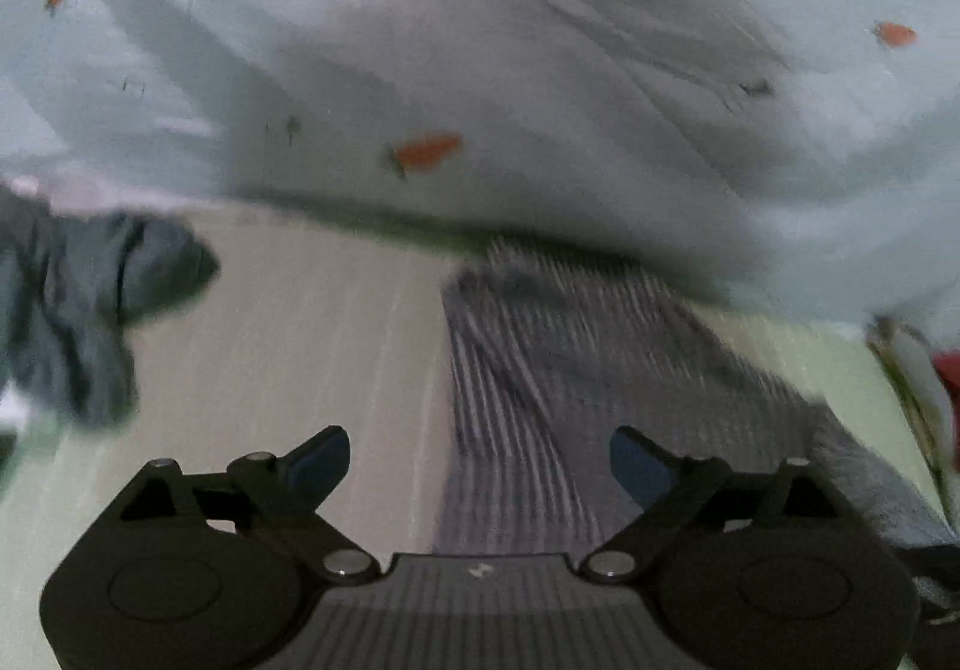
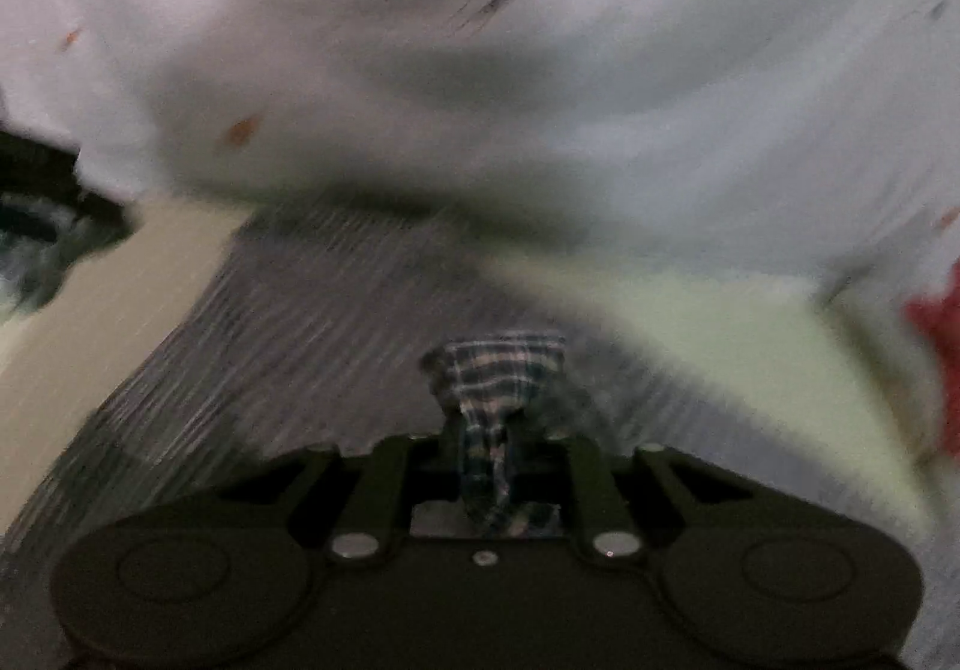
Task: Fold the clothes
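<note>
Plaid garment (image 2: 498, 370): light, limp, drapes; take at corners near white sheet (image 1: 480, 39). Left tongs (image 1: 480, 466) wide open, empty. Right tongs (image 2: 489, 466) narrowly parted, plaid fold bunched between.

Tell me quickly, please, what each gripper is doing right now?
Left gripper: open, nothing between its blue-padded fingers.
Right gripper: closed on a bunched fold of dark plaid cloth.

A grey striped garment (image 1: 540, 370) is spread flat; a plaid cloth (image 2: 498, 370) is bunched, pinched upright.
</note>
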Motion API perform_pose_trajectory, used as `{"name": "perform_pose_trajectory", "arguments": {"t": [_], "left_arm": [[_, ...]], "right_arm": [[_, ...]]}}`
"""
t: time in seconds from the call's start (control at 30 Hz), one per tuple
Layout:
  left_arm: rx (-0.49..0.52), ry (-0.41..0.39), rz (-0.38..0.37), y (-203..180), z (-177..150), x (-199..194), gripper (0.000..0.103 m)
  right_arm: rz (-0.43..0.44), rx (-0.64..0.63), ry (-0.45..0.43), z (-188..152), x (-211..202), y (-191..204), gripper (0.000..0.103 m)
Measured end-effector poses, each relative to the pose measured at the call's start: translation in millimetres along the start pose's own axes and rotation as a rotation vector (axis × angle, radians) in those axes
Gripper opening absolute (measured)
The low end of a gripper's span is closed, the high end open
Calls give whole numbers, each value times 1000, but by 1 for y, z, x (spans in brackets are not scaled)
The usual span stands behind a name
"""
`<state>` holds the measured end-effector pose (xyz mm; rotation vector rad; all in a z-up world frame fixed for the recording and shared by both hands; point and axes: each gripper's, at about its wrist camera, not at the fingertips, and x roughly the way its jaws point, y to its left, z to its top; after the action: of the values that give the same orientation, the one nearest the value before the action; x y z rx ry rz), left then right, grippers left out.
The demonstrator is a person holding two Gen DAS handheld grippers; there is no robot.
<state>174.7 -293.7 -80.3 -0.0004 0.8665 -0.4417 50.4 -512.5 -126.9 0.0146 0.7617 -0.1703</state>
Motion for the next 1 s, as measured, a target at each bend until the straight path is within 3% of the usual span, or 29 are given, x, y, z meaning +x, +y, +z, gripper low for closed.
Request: {"name": "perform_pose_trajectory", "arguments": {"t": [0.03, 0.1, 0.17, 0.2, 0.27, 0.4, 0.5, 0.57, 0.7, 0.87, 0.93, 1.0], "left_arm": [[-9, 18, -18, -2, -14, -7, 96], [-42, 57, -61, -2, -40, -16, 100], [-50, 76, -100, -5, -58, -24, 101], [-31, 77, -108, -8, -64, -28, 102], [8, 70, -95, -16, -63, -29, 103], [-6, 64, -62, -30, -57, -25, 103], [-9, 99, -118, -42, -57, -14, 103], [18, 120, -159, -54, -58, -3, 103], [136, 165, -174, -85, -63, 19, 103], [235, 229, -200, -121, -70, 52, 102], [247, 258, -217, -132, -73, 65, 101], [269, 287, -242, -142, -76, 76, 85]], "right_arm": [[13, 9, 53, -12, 3, 9, 42], [51, 51, 134, -31, 2, 18, 56], [93, 130, 146, -43, -8, 14, 73], [100, 174, 139, -47, -14, 9, 89], [90, 261, 115, -52, -24, -4, 102], [-21, 358, 77, -59, -32, -39, 103], [-109, 407, 77, -69, -31, -60, 103], [-163, 431, 90, -78, -29, -70, 103], [-244, 451, 126, -92, -23, -86, 103], [-238, 537, 135, -102, -12, -105, 103], [-257, 518, 132, -102, -9, -106, 103], [-287, 468, 148, -100, -4, -103, 103]]}}
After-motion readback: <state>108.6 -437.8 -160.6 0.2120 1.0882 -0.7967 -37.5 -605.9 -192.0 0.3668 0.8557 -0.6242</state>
